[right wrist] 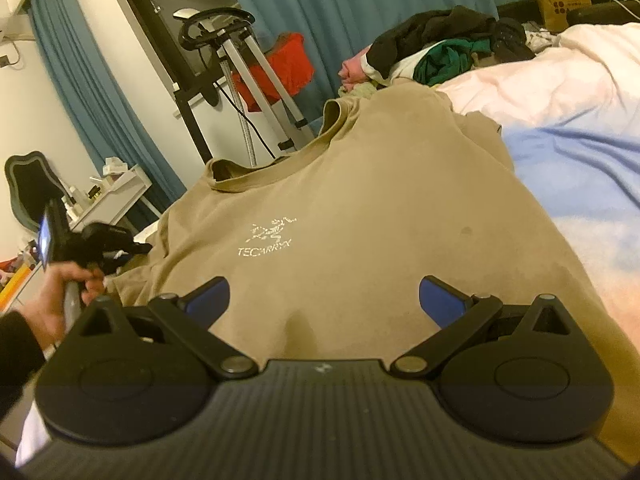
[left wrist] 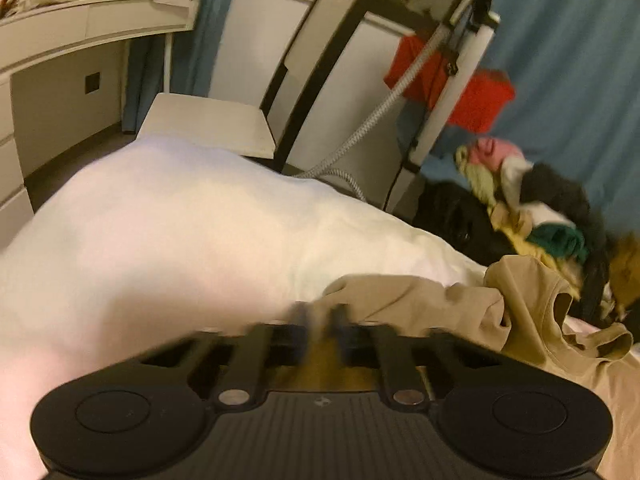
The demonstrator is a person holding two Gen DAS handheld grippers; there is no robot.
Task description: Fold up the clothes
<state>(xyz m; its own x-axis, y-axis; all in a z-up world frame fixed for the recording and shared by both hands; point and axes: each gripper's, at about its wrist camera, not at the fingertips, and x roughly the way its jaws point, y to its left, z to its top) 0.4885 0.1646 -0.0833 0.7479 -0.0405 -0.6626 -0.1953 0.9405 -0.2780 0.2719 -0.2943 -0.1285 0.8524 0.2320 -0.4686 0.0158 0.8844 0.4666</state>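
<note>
Tan cotton: a T-shirt is spread chest-up on the white bedding, logo visible, collar towards the bed edge. The step in hand is judged to be the first side fold. The left gripper is seen blurred in its own view, fingers drawn together over the sleeve edge; cloth appears to be pinched, but this cannot be confirmed through the blur. In the right-wrist view it is partly masked by the hand holding it. The right gripper hovers over the lower shirt with jaws wide apart, nothing between them. The next move is judged to need the sleeve side carried inward across the chest. The hem is cut off below the right gripper body. An unfolded clothes pile waits beyond the collar.
</note>
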